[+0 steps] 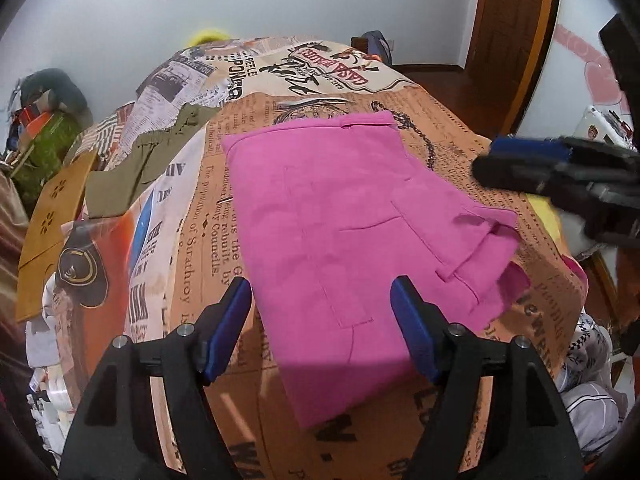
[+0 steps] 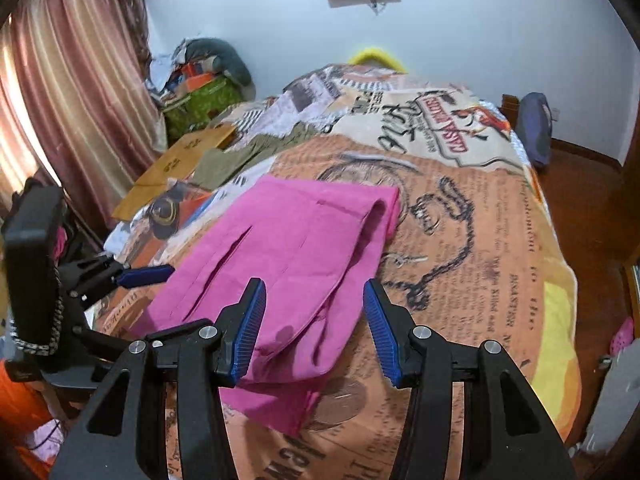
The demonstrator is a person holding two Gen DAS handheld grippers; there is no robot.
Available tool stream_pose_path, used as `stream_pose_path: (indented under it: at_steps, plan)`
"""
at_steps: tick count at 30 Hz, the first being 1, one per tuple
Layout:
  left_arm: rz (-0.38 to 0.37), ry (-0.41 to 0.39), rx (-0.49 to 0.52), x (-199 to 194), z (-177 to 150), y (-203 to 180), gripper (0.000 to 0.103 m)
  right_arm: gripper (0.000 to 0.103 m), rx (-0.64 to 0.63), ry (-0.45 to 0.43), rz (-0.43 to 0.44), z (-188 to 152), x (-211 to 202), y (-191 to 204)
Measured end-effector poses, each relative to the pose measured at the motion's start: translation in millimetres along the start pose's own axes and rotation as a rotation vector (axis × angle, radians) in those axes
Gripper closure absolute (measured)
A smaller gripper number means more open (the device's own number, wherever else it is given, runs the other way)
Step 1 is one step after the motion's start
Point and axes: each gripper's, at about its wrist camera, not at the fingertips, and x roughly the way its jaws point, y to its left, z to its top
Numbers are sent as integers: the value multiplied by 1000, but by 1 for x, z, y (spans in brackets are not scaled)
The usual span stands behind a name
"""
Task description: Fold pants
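The pink pants (image 1: 344, 216) lie folded in a flat stack on the newspaper-print bedspread (image 1: 208, 248). My left gripper (image 1: 322, 300) is open and empty, hovering just above the near edge of the pants. My right gripper (image 2: 314, 304) is open and empty, above the near end of the pink pants (image 2: 288, 248), where a folded loop shows on the right side. The right gripper also shows at the right in the left wrist view (image 1: 520, 164), and the left gripper shows at the left in the right wrist view (image 2: 144, 274).
An olive-green garment (image 1: 148, 160) lies on the bed beyond the pants, next to a tan cardboard sheet (image 1: 52, 232). Piled clutter (image 2: 200, 84) sits by the curtain. A wooden floor (image 2: 592, 208) borders the bed on the right.
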Motion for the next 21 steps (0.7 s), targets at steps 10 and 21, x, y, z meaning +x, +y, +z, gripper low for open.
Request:
stream_pose_path:
  at_steps: [10,21]
  plan:
    - [12,-40,-11,-16,9,13,31,53,11,95,-6,-39,14,-10]
    - [1,-1,-55,36,76,67,31,48,38,85,4,-42,13,-11]
